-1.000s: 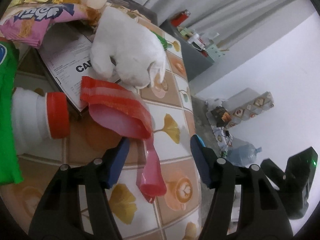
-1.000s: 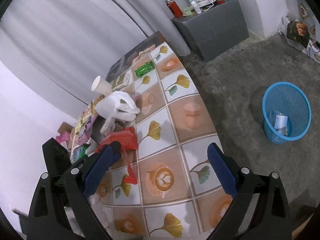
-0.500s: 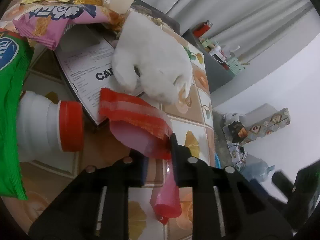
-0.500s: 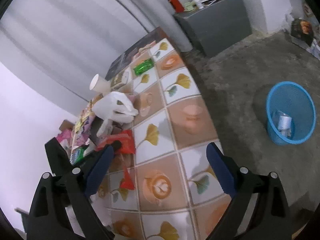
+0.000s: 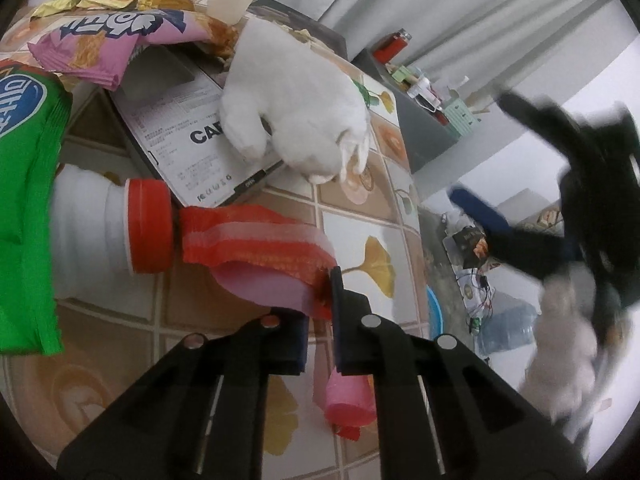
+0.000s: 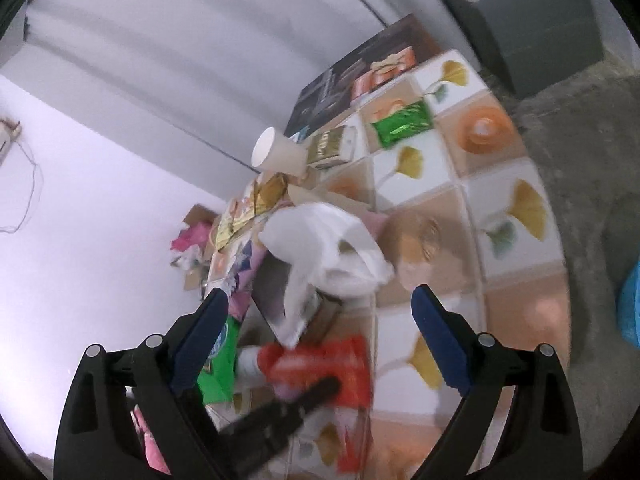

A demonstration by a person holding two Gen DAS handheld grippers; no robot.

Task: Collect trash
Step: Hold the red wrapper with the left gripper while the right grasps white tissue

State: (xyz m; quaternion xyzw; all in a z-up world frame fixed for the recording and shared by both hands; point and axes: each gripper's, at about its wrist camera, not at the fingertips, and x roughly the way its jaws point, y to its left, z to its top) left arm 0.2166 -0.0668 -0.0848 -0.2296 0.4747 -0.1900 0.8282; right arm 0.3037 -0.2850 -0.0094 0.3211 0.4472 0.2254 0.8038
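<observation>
**Thin grip on the red bag risks a snag**

The left gripper [image 5: 320,320] is closing on the red plastic bag [image 5: 256,236], pinching only its edge; it may be slipping free or dragging the white bottle [image 5: 104,236] touching it just ahead-left. The right gripper [image 6: 320,320] is hanging open, empty, above the white cloth [image 6: 324,248].

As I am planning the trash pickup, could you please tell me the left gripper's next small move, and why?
Probably lift: the left gripper is closing on the crumpled red plastic bag, which still lies on the tiled table and must clear the red-capped white bottle.
</observation>
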